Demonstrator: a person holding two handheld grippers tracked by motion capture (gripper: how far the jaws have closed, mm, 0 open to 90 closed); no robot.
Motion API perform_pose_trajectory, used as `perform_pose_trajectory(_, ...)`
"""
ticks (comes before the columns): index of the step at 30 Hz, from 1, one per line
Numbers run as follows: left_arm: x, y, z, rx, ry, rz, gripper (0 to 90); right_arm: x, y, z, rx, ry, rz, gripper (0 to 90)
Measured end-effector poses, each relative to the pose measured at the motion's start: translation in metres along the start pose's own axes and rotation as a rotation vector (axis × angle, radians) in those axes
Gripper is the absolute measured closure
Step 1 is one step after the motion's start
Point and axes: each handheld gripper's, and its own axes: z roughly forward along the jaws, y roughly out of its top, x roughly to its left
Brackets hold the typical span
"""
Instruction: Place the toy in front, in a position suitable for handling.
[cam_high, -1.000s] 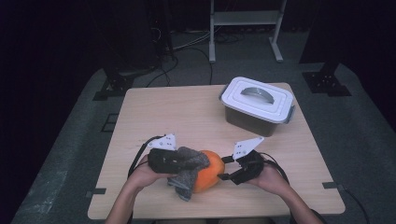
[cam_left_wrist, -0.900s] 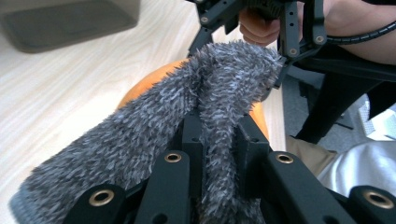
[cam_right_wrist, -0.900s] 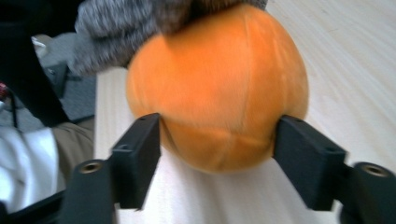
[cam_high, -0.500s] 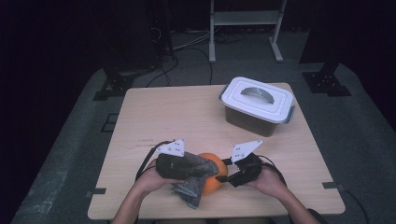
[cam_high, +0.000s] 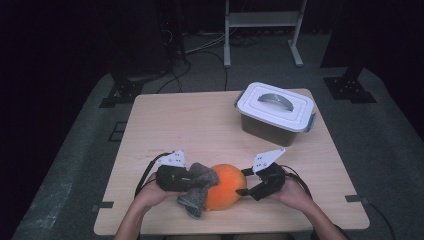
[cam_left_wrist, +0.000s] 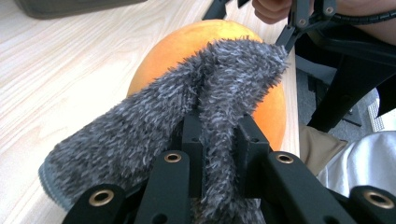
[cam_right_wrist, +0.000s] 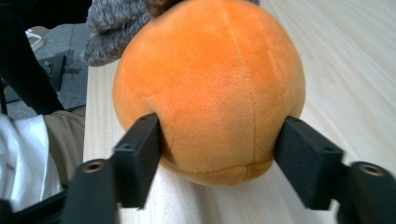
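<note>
While the orange plush ball (cam_high: 223, 187) sits on the wooden table (cam_high: 200, 125), close to the edge by the person, a fuzzy grey sock (cam_high: 196, 187) lies over its left side. From above, the sock drapes from the top of the ball down to the table. In the left gripper view the sock (cam_left_wrist: 187, 140) covers much of the ball (cam_left_wrist: 196, 42), and its soft tip reaches over the top.

The left gripper (cam_high: 187, 178) is squeezed tight on the sock. In the left gripper view, its two black jaws pinch a fold of the grey fluff between them. The left hand (cam_high: 150, 192) holds this gripper low by the near edge of the table.

The right gripper (cam_high: 242, 190) is at the other side of the ball. In the right gripper view, one jaw stands on each side of the ball (cam_right_wrist: 210, 88), and both touch its orange fur. These jaws have just been opening wider, with the ball between them. The right hand (cam_high: 292, 190) holds this gripper close to the table.

Farther back on the right side of the table stands a box with a white lid (cam_high: 276, 105). It is well apart from the ball. A dark grey floor (cam_high: 75, 165) lies around the table.
</note>
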Motion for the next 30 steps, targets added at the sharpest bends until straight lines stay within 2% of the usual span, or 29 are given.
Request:
perform_pose_trajectory(6,-0.003,0.01,0.008,0.016,-0.017,0.035,76.9,-0.001,0.006,-0.001,-0.03,-0.01,-0.015,23.0)
perform_pose_trajectory(10,-0.004,0.016,0.015,0.018,-0.028,0.049,76.9,-0.003,0.009,-0.002,-0.048,-0.001,-0.026,23.2)
perform_pose_trajectory(14,-0.004,0.016,0.014,0.027,-0.025,0.051,76.9,-0.005,0.004,0.001,-0.036,0.016,-0.023,37.7)
perform_pose_trajectory(19,-0.002,0.005,0.009,0.05,0.006,0.036,76.8,-0.009,-0.006,-0.005,-0.012,0.002,-0.004,42.8)
perform_pose_trajectory(24,0.003,-0.007,0.007,0.032,0.007,-0.005,76.8,-0.011,-0.012,-0.006,-0.021,0.008,0.024,42.6)
perform_pose_trajectory(27,0.002,-0.004,0.006,0.026,0.007,0.003,76.8,-0.011,-0.01,-0.005,-0.025,0.008,0.035,42.5)
perform_pose_trajectory(30,-0.001,0.006,0.006,-0.014,-0.028,0.019,76.8,-0.011,-0.011,-0.004,-0.033,0.009,0.049,42.8)
